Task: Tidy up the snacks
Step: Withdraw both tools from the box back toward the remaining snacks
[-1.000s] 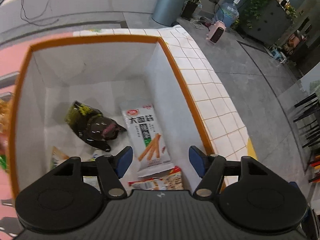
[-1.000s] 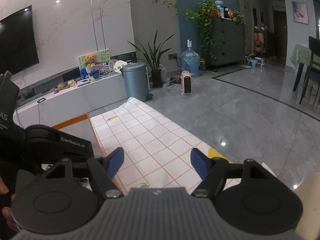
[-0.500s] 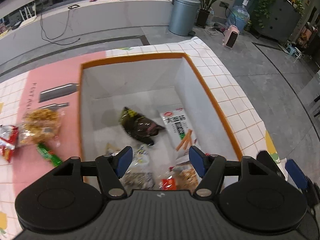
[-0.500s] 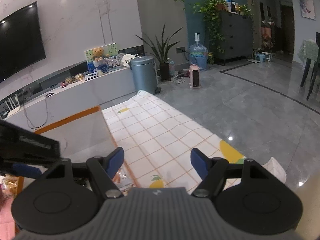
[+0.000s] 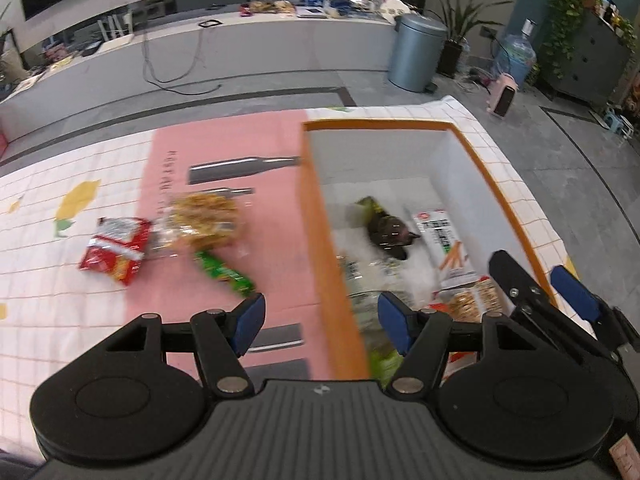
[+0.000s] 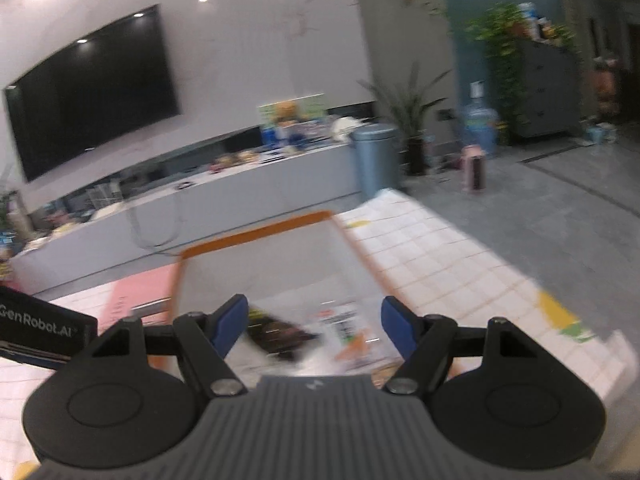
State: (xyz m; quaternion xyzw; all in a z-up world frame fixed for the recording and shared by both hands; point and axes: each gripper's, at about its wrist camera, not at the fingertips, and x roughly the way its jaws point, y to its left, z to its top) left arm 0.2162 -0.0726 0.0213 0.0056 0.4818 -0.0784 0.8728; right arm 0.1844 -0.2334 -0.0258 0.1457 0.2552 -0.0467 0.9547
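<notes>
Box: we see a deep rectangular box (image 5: 484, 184) with smooth white walls and an orange rim on the tablecloth; it is our landmark.
Inside the box: a dark crinkled pouch (image 5: 390, 230) lies mid-floor, a flat white packet (image 5: 444, 236) printed with orange sticks just right of it, and more glossy wrappers, blurred, crowd the near end.
Left of the box: a clear bag of golden snacks (image 5: 204, 220) sits on the pink mat (image 5: 224, 148), a shiny red foil bag (image 5: 116, 248) touching its far side, and a slim green packet (image 5: 224, 274) just nearer us.
Tablecloth: we make out a white cloth (image 5: 40, 200) gridded in thin orange lines, with yellow fruit prints.
Left gripper: our left gripper (image 5: 320, 320) hangs above the box's left rim, blue pads spread apart, nothing between them.
Right gripper: our right gripper (image 6: 314, 324) hovers over the box's near end, jaws likewise parted and empty; the left camera catches it at the box's right wall.
</notes>
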